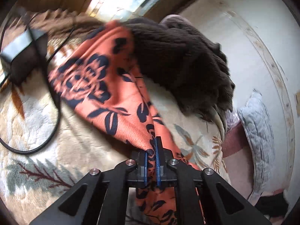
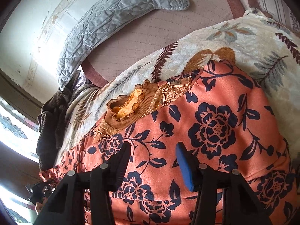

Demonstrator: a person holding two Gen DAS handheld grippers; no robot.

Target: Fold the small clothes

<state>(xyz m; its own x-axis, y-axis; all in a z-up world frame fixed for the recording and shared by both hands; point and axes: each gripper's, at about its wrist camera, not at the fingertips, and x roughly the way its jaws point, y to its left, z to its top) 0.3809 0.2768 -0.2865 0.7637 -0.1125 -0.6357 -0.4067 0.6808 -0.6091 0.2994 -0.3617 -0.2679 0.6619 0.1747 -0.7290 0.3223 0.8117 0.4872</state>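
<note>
An orange garment with dark navy flowers (image 2: pixel 215 127) lies spread on a cream leaf-patterned blanket (image 2: pixel 253 43). It has a ribbed tan collar with a ruffle (image 2: pixel 129 106). My right gripper (image 2: pixel 152 150) is open just above the garment's lower body and holds nothing. In the left wrist view my left gripper (image 1: pixel 152 150) is shut on a bunched edge of the same garment (image 1: pixel 105 86), which stretches up and away from the blue pads (image 1: pixel 158 161).
A dark brown furry garment (image 1: pixel 178 60) lies beyond the orange one. A black box with a braided cable (image 1: pixel 24 56) sits at the left on the blanket (image 1: pixel 37 131). A grey quilted pillow (image 2: pixel 112 18) and a pink mattress (image 2: pixel 159 28) lie by the wall.
</note>
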